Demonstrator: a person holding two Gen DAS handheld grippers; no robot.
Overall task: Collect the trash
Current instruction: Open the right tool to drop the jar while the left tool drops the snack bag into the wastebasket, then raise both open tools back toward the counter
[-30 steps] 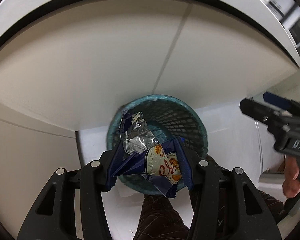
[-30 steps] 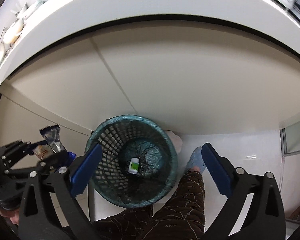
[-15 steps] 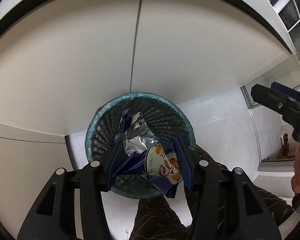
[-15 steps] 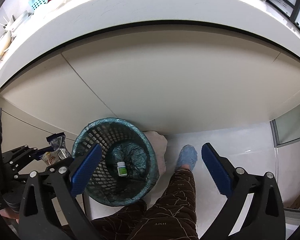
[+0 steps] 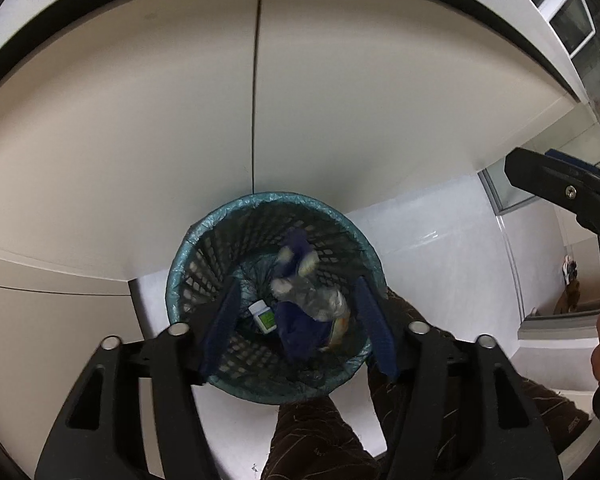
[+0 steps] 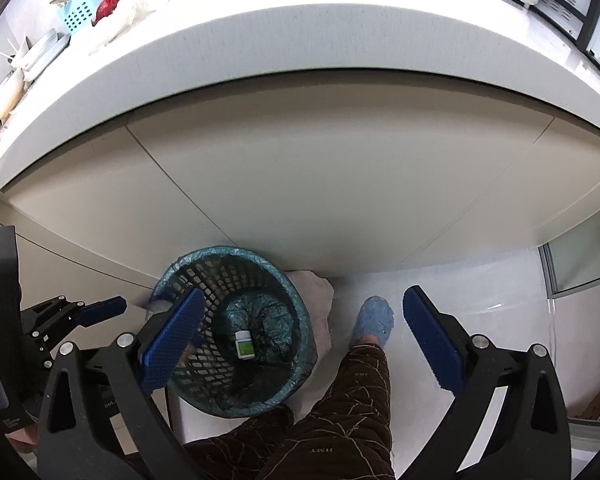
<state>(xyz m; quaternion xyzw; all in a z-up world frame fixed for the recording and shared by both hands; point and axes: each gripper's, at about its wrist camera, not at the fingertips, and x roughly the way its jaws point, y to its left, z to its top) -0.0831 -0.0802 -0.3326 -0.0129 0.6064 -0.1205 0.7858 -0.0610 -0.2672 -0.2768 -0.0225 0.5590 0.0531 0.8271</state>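
Observation:
A teal-lined mesh bin (image 5: 204,232) stands on the floor against the cabinet. My left gripper (image 5: 296,282) hangs right over it and its jaws are opening. The blue and silver snack wrapper (image 5: 304,312) is blurred, loose between the pads and dropping into the bin. A small white bottle with a green label (image 5: 263,316) lies on the bin's bottom. In the right wrist view my right gripper (image 6: 303,292) is open and holds nothing, above the floor to the right of the bin (image 6: 236,250) and the bottle (image 6: 244,345).
Beige cabinet doors (image 6: 340,184) rise behind the bin under a white counter (image 6: 300,44) that carries dishes and boxes. The person's brown trouser leg (image 6: 352,400) and blue slipper (image 6: 374,318) are right of the bin. A pale cloth (image 6: 320,300) lies beside it.
The left jaws have spread and let go of the wrapper, which now falls into the bin. The bottle inside has come into the left wrist view. The right gripper has risen, showing more counter.

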